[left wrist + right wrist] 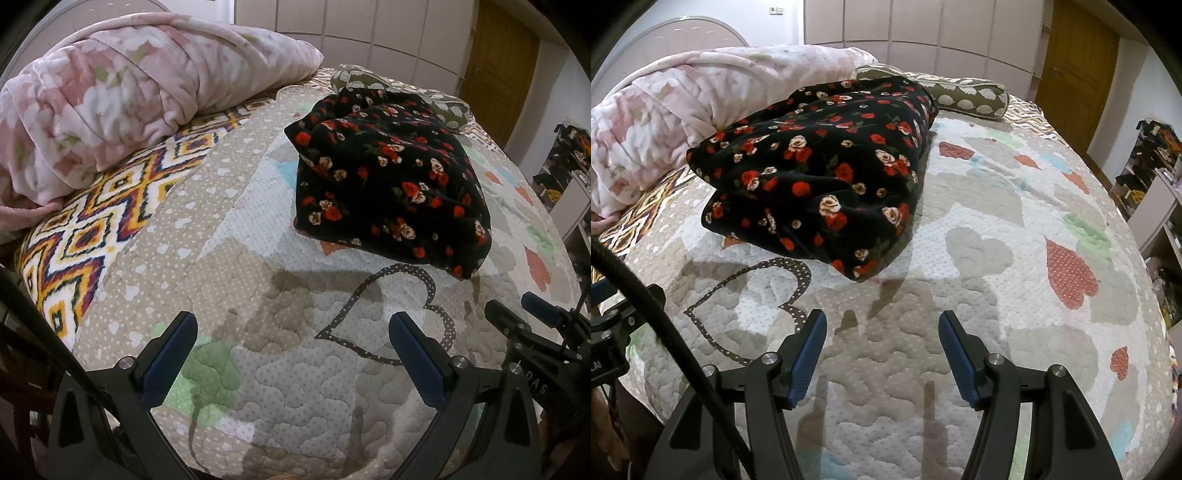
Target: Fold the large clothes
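Folding appeared finished or nearly so.
The black rose-print fabric garment (816,177) lay bundled centre-frame on the quilted heart-pattern bed (997,229); both grippers' fingers (170,363) (809,354) were released, grasping nothing.

The garment (820,173) is black with red and cream roses and small green leaves. The quilt (997,229) is beige and white with dots and hearts in red, green, blue and grey. At upper left the blanket (122,92) is pink and white. The pillow (967,96) is olive with white shapes. The pads (809,354) are blue.
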